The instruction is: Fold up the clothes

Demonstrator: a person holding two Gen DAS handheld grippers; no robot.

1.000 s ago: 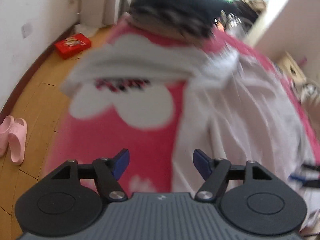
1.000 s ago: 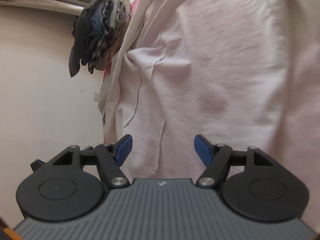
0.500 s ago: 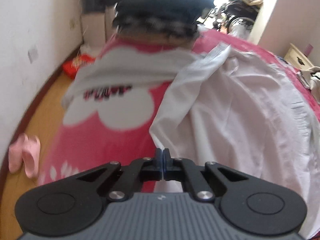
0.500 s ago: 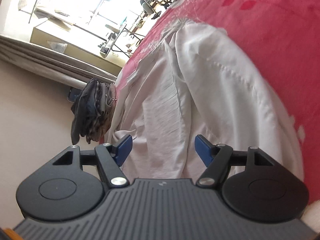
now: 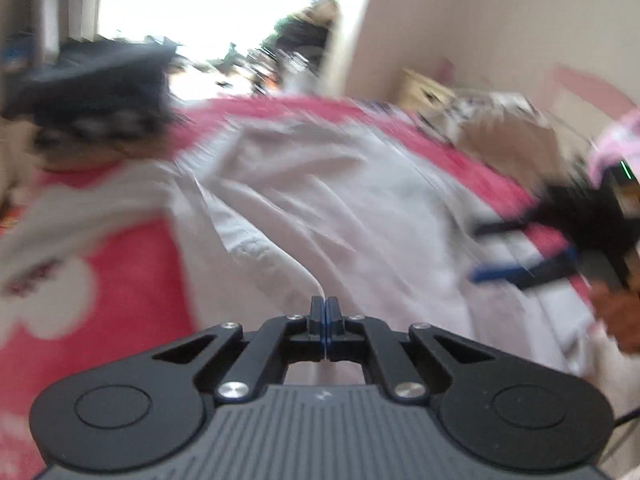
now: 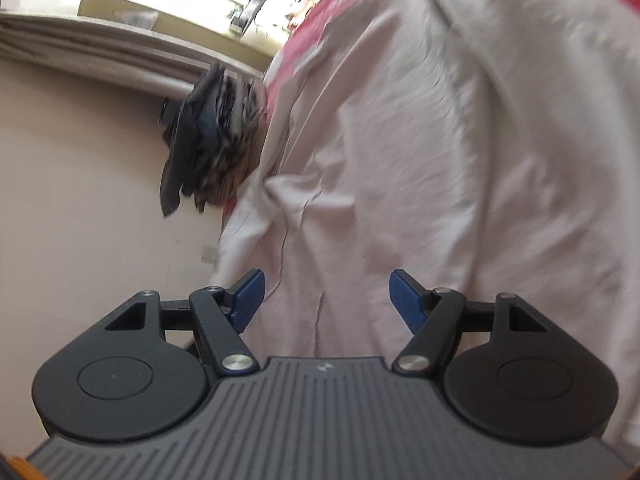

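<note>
Left tool [image 5: 325, 312] pinches the pale shirt [image 5: 320, 208] (right tool [image 6: 325, 296] agape)

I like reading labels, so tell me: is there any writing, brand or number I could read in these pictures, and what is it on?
None can be read.
Dark red marks on the white patch of the pink blanket: too blurred to read.
Small pale emblem on the grey ribbed gripper body: a logo, no letters.

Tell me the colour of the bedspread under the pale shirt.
Pinkish red with white shapes on the bedspread, clearest in the left wrist view beside the shirt.
</note>
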